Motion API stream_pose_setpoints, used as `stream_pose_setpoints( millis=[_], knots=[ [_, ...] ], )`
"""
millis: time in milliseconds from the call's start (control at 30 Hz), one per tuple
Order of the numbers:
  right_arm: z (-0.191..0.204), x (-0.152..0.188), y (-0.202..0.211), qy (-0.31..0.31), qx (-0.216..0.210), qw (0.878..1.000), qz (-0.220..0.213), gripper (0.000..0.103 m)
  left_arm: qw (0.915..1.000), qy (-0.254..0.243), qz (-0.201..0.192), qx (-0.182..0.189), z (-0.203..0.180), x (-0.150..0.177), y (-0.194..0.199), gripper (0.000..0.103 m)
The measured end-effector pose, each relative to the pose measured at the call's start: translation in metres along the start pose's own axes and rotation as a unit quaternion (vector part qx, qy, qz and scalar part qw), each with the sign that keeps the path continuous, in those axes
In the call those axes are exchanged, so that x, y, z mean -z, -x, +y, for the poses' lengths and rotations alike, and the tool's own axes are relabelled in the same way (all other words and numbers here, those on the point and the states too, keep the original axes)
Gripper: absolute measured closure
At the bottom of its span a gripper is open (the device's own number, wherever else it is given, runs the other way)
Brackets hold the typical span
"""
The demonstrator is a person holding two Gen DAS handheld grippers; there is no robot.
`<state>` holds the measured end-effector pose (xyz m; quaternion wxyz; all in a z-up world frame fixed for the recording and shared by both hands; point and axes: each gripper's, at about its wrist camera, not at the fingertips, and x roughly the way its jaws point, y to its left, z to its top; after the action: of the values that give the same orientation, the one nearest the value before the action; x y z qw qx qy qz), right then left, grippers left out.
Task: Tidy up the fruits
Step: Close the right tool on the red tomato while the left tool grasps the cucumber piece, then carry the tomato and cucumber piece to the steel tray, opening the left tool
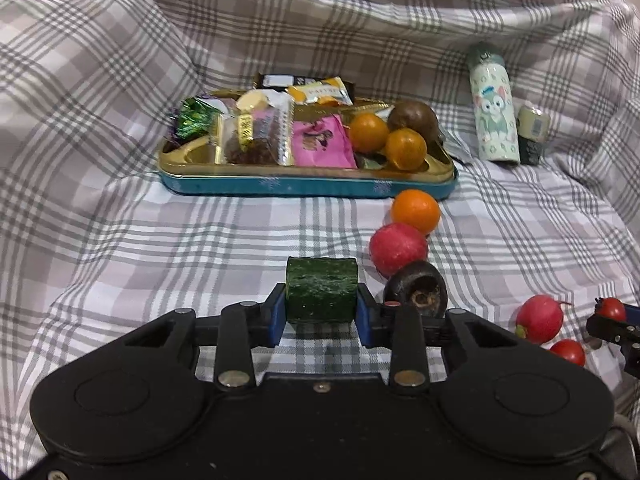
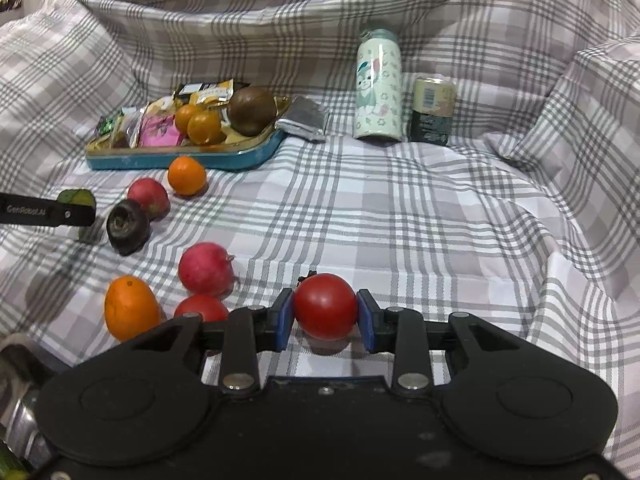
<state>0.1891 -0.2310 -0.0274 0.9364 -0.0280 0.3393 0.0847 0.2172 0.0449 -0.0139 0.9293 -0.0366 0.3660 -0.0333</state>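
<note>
My left gripper (image 1: pixel 321 314) is shut on a short dark green cucumber piece (image 1: pixel 321 294), held just above the checked cloth. My right gripper (image 2: pixel 325 316) is shut on a red tomato (image 2: pixel 325 306). A teal tray (image 1: pixel 308 186) with a gold inside holds snack packets, two small oranges (image 1: pixel 369 132) and a brown round fruit (image 1: pixel 412 120). On the cloth between tray and grippers lie an orange (image 1: pixel 415 211), a red radish (image 1: pixel 398 249), a dark round fruit (image 1: pixel 416 294), a second radish (image 2: pixel 205 268), another tomato (image 2: pixel 201 308) and an oval orange (image 2: pixel 130 307).
A patterned bottle (image 2: pixel 378 86) and a small can (image 2: pixel 433 110) stand at the back right, with a silver packet (image 2: pixel 304 120) beside the tray's right end. The checked cloth (image 2: pixel 400 220) rises in folds at the back and sides.
</note>
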Motion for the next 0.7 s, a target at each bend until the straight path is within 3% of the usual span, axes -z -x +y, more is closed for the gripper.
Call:
stream_pose_setpoints(
  millis=[200, 400, 567, 700],
  knots=[
    [0.001, 0.004, 0.019, -0.009, -0.005, 1.000, -0.023, 0.069, 0.9995, 0.008, -0.031, -0.007, -0.007, 0.016, 0.035, 0.060],
    [0.005, 0.015, 0.048, -0.018, -0.017, 0.999, -0.030, 0.069, 0.9994, -0.016, -0.031, 0.004, -0.019, 0.041, 0.074, 0.060],
    [0.011, 0.031, 0.080, -0.023, -0.028, 0.999, -0.040, 0.069, 0.9995, 0.008, -0.028, 0.016, -0.019, 0.051, 0.109, 0.060],
    [0.015, 0.046, 0.105, -0.038, -0.040, 0.997, -0.047, 0.069, 0.9993, -0.004, -0.037, 0.010, -0.031, 0.073, 0.131, 0.060]
  ],
)
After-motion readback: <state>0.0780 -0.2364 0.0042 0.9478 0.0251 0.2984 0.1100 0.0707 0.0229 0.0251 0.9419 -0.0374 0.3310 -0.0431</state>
